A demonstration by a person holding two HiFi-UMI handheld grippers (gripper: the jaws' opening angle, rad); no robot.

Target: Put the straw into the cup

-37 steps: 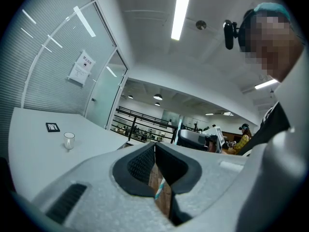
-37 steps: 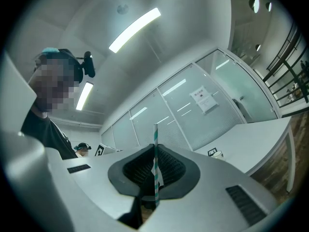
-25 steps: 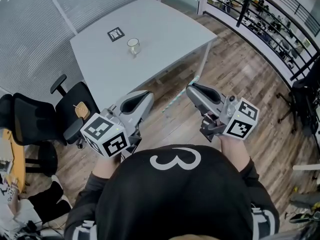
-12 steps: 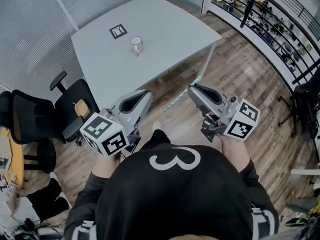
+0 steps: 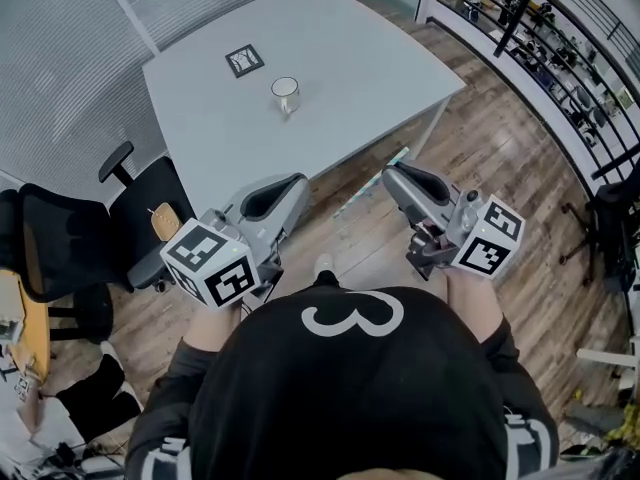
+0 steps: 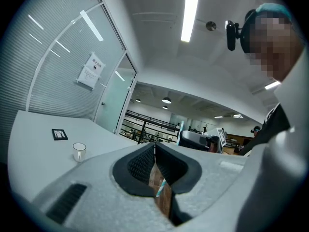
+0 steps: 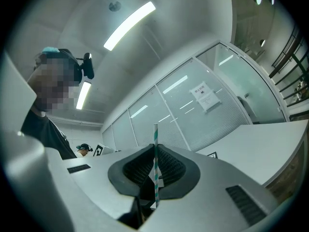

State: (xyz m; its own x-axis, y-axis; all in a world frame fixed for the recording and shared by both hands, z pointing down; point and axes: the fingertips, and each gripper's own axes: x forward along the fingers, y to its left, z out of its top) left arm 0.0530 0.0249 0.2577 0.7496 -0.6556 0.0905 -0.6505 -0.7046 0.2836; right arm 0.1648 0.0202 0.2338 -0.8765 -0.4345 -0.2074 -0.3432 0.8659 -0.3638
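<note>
The right gripper (image 5: 392,173), clamped across a teal-striped straw (image 5: 365,188) slanting down-left, stood well short of the cup (image 5: 285,95) on the table (image 5: 200,108) toward upper centre; the closed, empty left gripper (image 5: 297,181) sat nearer.

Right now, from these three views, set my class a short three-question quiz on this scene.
1. True or false: the straw already stands inside the cup.
2. Which tongs grip the straw? A left, B right, C neither.
3. What flat thing lies on the table near the cup?
Key: 1 false; 2 B, the right tongs, shut on it; 3 a square marker card.
</note>
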